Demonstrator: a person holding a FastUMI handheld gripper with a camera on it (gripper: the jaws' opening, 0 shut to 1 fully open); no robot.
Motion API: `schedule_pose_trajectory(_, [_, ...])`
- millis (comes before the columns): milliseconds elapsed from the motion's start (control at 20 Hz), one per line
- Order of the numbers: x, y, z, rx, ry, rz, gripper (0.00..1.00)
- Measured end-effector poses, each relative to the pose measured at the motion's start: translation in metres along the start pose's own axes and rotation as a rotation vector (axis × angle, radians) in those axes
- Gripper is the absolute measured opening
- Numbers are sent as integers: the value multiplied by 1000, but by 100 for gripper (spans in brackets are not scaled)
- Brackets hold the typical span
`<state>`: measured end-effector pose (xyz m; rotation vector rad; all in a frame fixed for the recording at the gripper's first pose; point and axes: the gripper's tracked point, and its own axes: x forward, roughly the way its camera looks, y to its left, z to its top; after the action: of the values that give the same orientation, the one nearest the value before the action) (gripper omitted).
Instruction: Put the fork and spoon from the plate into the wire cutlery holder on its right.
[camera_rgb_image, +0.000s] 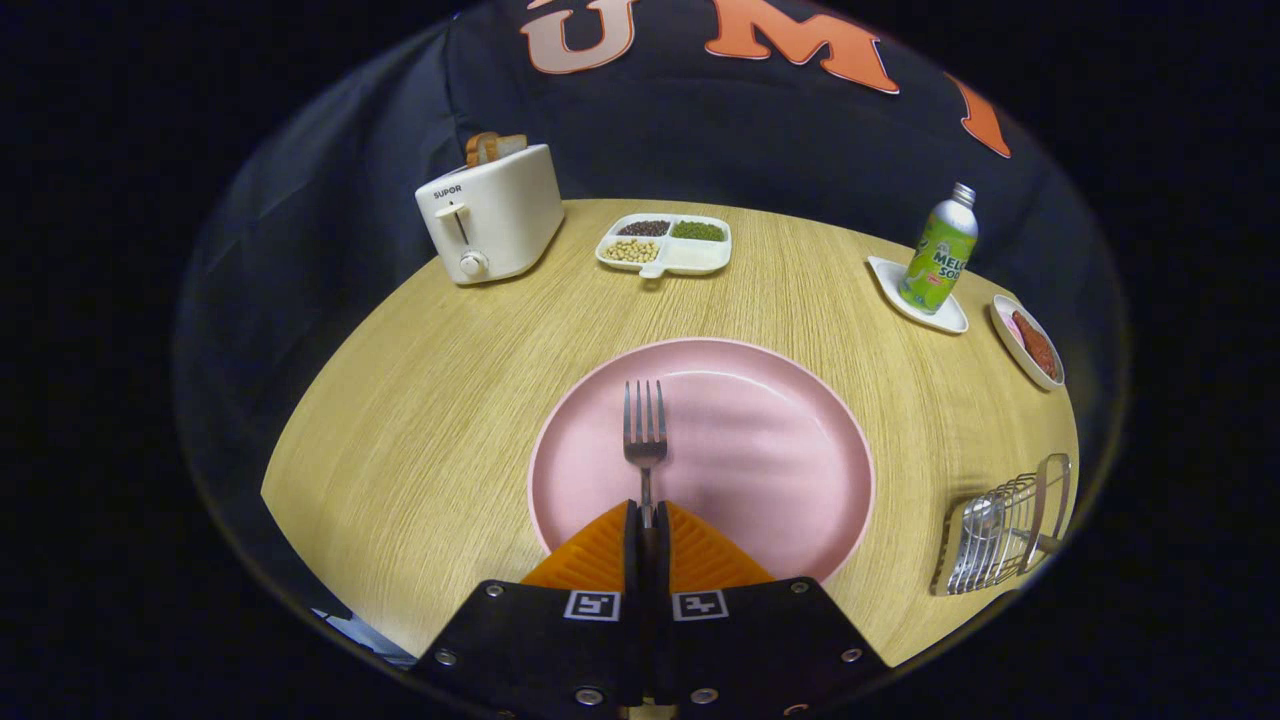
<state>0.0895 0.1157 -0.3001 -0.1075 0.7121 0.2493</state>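
Gripper (647, 520) fingers are pressed together on the handle of the fork (645, 432), whose long axis runs straight ahead of them, tines pointing away over the pink plate (790, 480). Well off to the right of the plate on the tabletop (420, 420) stands the wire cutlery holder (1005, 535); something shiny that looks like the spoon (982, 515) already sits inside it. Judging from this, the fork must travel rightward and be tipped upright to drop in.

Tongs (646, 515) clamped on fork (645, 425) handle, over pink plate (790, 480), wire holder (1005, 530) right
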Motion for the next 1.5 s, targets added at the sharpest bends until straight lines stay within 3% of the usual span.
schedule_pose_trajectory(200, [-31, -18, 10, 3, -1, 9, 5])
schedule_pose_trajectory(650, [-102, -95, 15, 0, 16, -54, 5])
schedule_pose_trajectory(1100, [-158, -178, -3, -14, 109, -130, 5])
schedule_pose_trajectory(1500, [-183, -229, -13, -59, 240, -144, 5])
